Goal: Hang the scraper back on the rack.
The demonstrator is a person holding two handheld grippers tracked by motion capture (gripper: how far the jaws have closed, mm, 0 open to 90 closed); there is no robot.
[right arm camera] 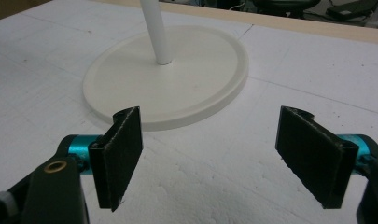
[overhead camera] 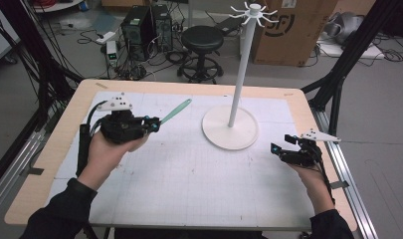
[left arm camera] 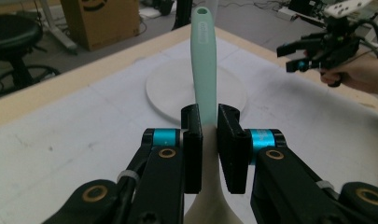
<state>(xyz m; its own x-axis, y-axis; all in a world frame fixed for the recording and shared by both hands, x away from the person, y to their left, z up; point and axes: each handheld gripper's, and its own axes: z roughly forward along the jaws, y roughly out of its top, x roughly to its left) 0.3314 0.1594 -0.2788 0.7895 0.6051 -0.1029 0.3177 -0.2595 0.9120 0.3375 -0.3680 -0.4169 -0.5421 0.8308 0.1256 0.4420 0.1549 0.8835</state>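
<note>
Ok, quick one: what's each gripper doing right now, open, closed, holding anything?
Left gripper: closed on the mint-green utensil, handle pointing away from the hand.
Right gripper: open, jaws wide apart, holding nothing.

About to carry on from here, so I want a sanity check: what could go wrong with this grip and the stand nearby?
The left gripper pinches the mint-green silicone spatula near its pale blade end, so the long handle sticks out and may pivot or slip. That handle points toward the tall white hook stand; a sweep could knock its thin pole. The right gripper hangs open close to the stand's round base.
</note>
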